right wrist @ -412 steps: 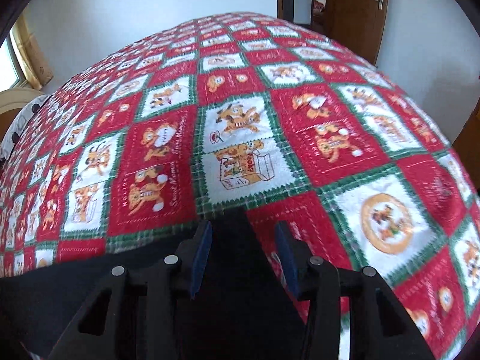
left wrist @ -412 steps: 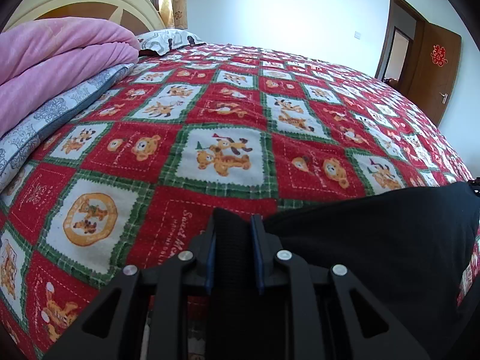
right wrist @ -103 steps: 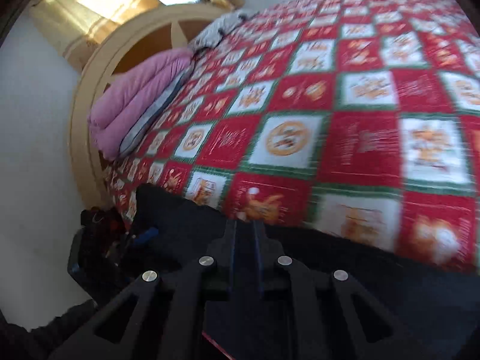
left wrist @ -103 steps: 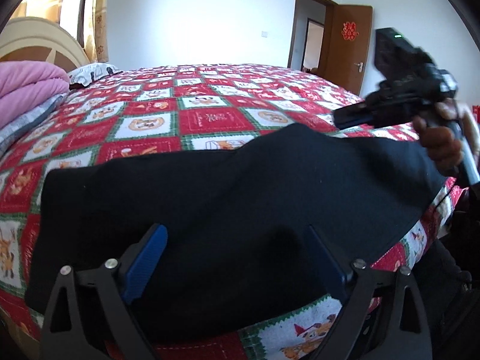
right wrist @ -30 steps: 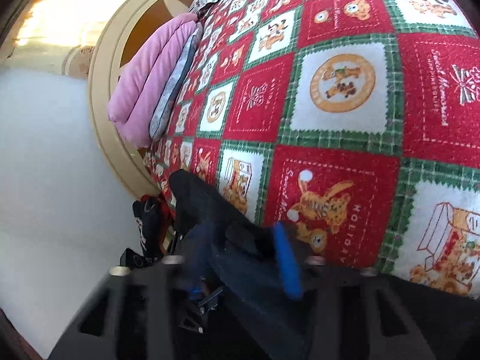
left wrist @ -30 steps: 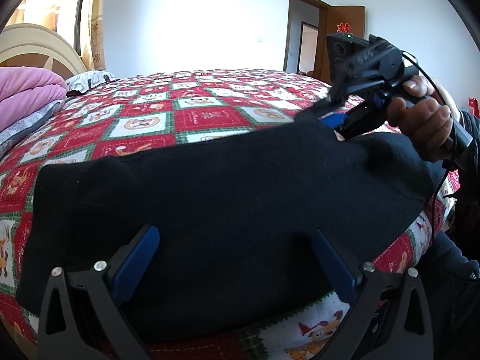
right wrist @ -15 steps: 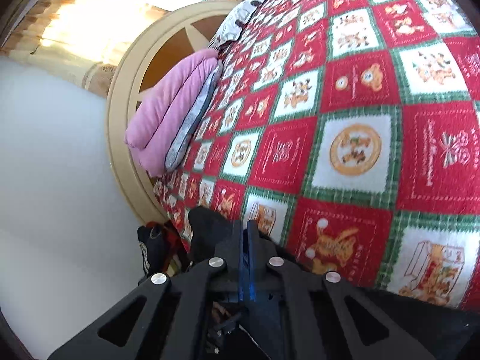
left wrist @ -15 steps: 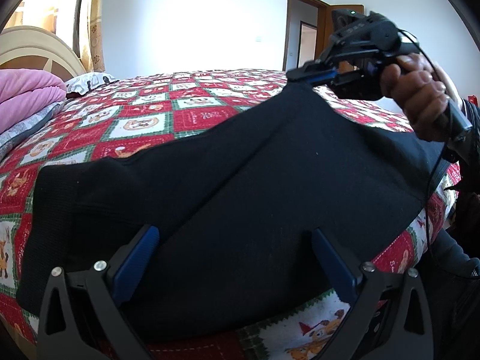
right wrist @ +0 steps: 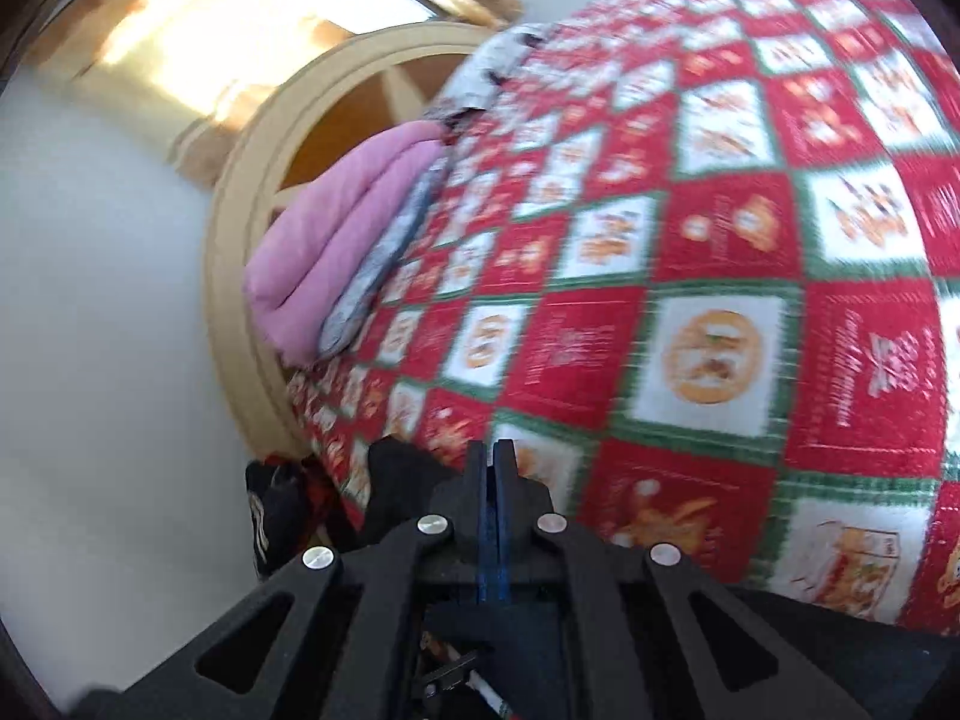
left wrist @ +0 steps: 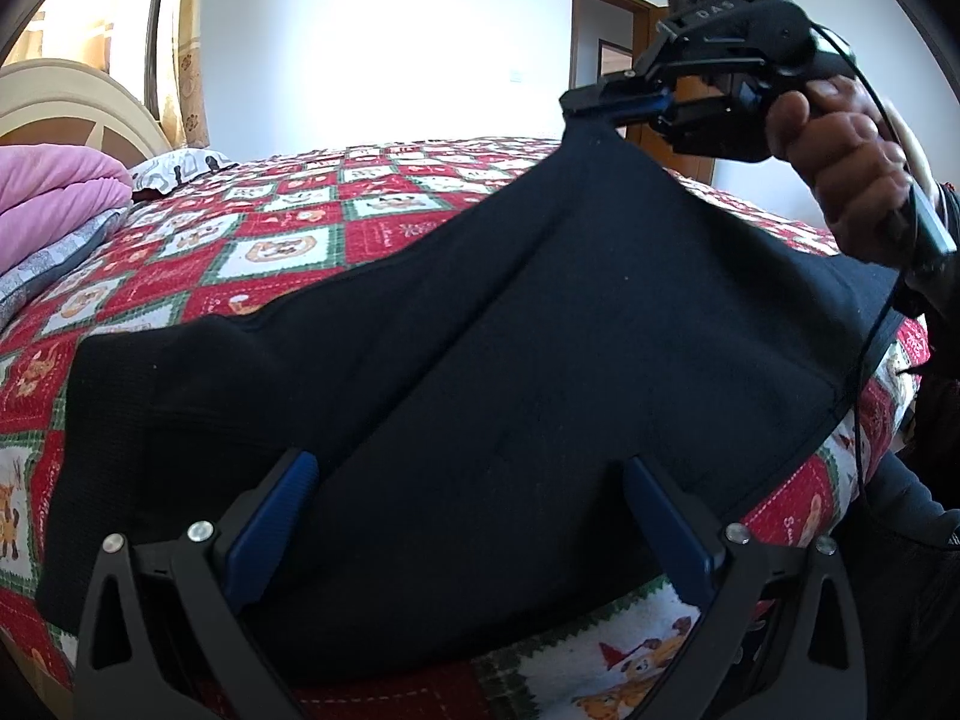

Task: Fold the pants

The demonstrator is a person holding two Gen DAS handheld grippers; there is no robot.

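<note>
Black pants [left wrist: 510, 360] lie spread across near edge of bed, on red/green/white patchwork bedspread [left wrist: 288, 240] w/ cartoon-animal squares. One corner of the fabric is lifted off the bed into a peak at upper right of left wrist view, pinched by right gripper [left wrist: 606, 105]; its fingers are pressed together on that corner. Person's hand [left wrist: 840, 174] wraps the gripper handle; a thin cable runs down from it past the pants' right edge. Rest of garment slopes down from the peak to bedspread, w/ a long crease running diagonally toward lower left. Left gripper [left wrist: 468, 516] sits low at near bed edge, blue-padded fingers [left wrist: 270, 528] wide apart, over the pants' near part; contact w/ cloth can't be told. Right wrist view is motion-blurred: its fingers [right wrist: 483, 510] meet in a tight line, black cloth bunched just beyond and left of the tips. Pink quilt [right wrist: 336, 228] folded over a grey-patterned layer sits by cream headboard [right wrist: 240, 240]; patterned pillow [left wrist: 174, 165] beyond it. Brown door [left wrist: 606, 60] in far wall, white walls, curtained window at left.
</note>
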